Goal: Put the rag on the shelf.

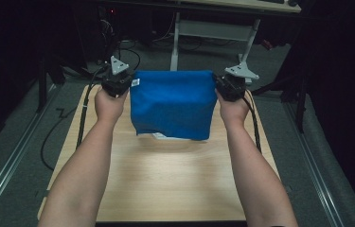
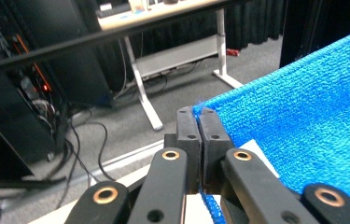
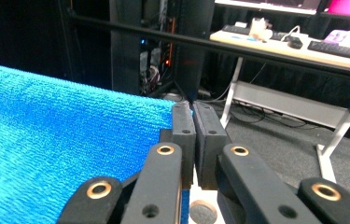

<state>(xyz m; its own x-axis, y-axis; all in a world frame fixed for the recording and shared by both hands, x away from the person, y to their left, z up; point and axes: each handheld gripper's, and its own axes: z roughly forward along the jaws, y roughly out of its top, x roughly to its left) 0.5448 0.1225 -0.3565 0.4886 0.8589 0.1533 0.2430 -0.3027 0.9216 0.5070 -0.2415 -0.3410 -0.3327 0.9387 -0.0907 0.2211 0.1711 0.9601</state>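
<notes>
A: Where is the blue cloth [image 1: 173, 104] at this moment?

B: It is held up above the desk [image 1: 165, 179], stretched between the two tongs. Its top edge is pulled fairly straight from corner to corner, and the rest hangs down in a doubled sheet whose lower edge is seen just over the wood.

A: How are the tongs set?

B: The left tongs [image 2: 199, 122] are pressed together on the cloth's upper left corner; blue fabric is seen caught between the black pads. The right tongs [image 3: 192, 119] are likewise pinched on the upper right corner. Neither pair is spread at all.

A: How far along is the work judged to be?

B: The lifting and spreading look done: both corners are gripped and the cloth is held taut. It is judged that a fold is in progress, since the cloth already hangs doubled. What appears left is for it to be lowered to the desk, laid flat and, probably, folded again. Nothing is yet resting neatly on the wood.

A: Is any writing to be read?

B: A small white tag [image 1: 135, 83] is sewn near the upper left corner, and something white is seen under the lower edge. Print on the tag is too small to be made out.
</notes>
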